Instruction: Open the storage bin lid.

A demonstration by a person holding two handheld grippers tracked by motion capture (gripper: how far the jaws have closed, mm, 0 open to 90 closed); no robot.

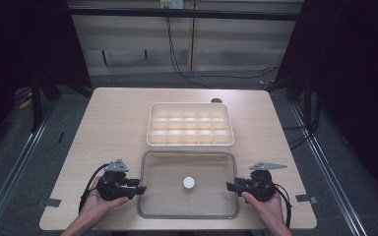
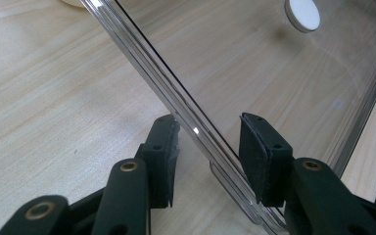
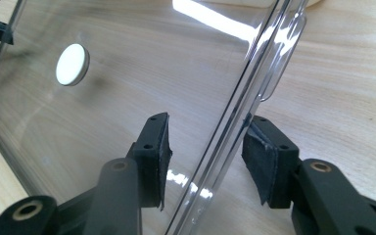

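A clear rectangular lid (image 1: 163,173) with a white round knob (image 1: 189,183) at its middle lies flat on the wooden table, near the front. My left gripper (image 1: 142,189) stands at the lid's left edge, and in the left gripper view its jaws (image 2: 208,137) straddle the lid's rim (image 2: 186,115) with a gap at each pad. My right gripper (image 1: 229,186) stands at the lid's right edge. There its jaws (image 3: 205,134) straddle the rim (image 3: 235,105) too, the left pad well apart from it. Farther in sits the knob (image 2: 302,13) (image 3: 72,64).
A white tray (image 1: 150,125) divided into several empty compartments sits just behind the lid. The wooden table (image 1: 113,118) is bare to the left and right of it. Its front edge lies close under the person's hands.
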